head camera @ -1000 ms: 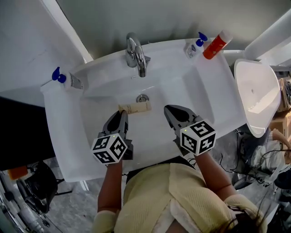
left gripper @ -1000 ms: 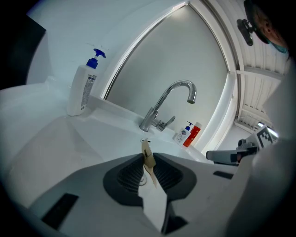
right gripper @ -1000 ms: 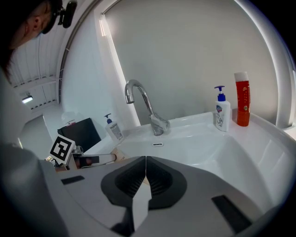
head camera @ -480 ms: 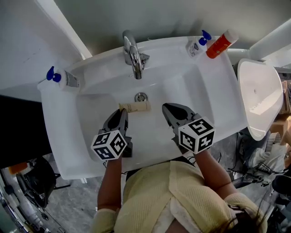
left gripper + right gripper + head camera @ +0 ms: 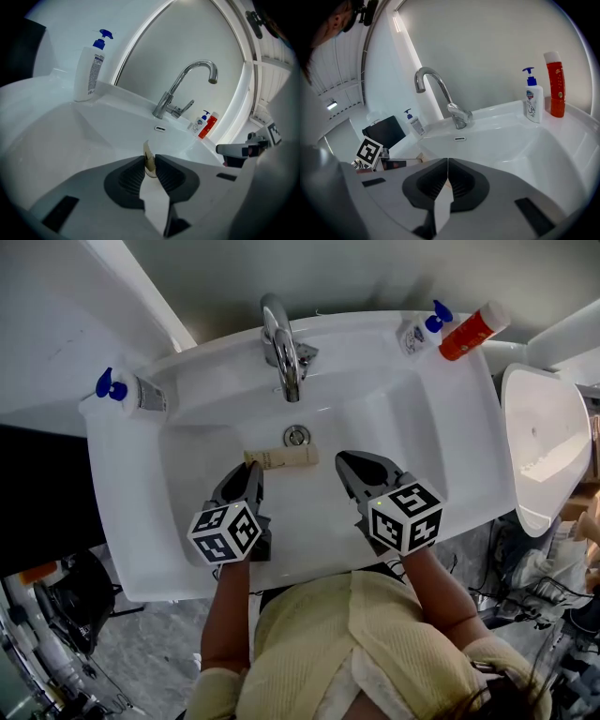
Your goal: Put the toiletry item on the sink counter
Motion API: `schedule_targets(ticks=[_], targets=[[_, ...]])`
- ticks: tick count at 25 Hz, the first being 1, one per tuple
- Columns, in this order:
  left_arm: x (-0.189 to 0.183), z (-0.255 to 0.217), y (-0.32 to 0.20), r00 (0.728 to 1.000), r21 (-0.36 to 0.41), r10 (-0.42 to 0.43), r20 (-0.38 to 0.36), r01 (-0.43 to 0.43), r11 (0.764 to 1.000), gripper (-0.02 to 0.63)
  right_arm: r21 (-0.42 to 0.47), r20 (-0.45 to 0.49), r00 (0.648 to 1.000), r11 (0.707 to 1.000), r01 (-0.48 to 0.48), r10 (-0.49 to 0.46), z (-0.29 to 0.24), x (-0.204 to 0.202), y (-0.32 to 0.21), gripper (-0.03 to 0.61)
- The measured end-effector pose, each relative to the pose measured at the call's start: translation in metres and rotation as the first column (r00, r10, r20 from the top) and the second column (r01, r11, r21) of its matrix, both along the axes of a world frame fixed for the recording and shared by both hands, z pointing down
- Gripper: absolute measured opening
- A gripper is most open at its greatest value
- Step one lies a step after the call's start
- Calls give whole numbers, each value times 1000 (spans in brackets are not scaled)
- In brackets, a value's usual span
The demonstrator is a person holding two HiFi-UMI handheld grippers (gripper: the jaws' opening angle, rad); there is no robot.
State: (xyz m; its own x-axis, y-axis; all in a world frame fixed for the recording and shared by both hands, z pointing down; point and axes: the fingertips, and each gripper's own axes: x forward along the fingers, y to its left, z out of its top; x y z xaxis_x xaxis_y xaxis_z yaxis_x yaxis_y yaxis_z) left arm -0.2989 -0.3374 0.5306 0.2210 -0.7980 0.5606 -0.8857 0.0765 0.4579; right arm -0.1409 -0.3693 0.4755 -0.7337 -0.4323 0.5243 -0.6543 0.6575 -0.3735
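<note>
The tube [image 5: 281, 457] lies on its side in the bottom of the sink [image 5: 375, 427], just in front of the drain [image 5: 297, 435], with its flat crimped end towards the left gripper [image 5: 251, 472]. That gripper's fingers are narrow. They have just been easing apart a little, with the crimped end between them, and both pads look to be touching it.

The right gripper [image 5: 349, 465] hangs over the sink beside the tube's cap end, its fingers pressed together on nothing.

I judge the tube small, light and soft-walled, so it needs only a gentle squeeze. The crimp is the stiffest part, but it is thin and smooth, and the body will likely droop and swing from it. A pinch across the middle of the body would carry it steadier, though hard pressure there could push paste towards the cap.

The white surface [image 5: 122, 484] on the left rim is bare in front of the pump bottle [image 5: 131, 395], and looks the easiest place to put it.
</note>
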Motion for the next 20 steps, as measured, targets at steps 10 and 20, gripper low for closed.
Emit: schedule_targets(ticks=[10, 20], targets=[[-10, 18, 4, 995, -104, 5, 98, 6, 995, 103, -6, -9, 1000, 1000, 23, -23, 6, -6, -2, 26], [-18, 27, -3, 968, -155, 52, 245, -14, 988, 115, -15, 0, 1000, 1000, 18, -18, 7, -6, -6, 26]])
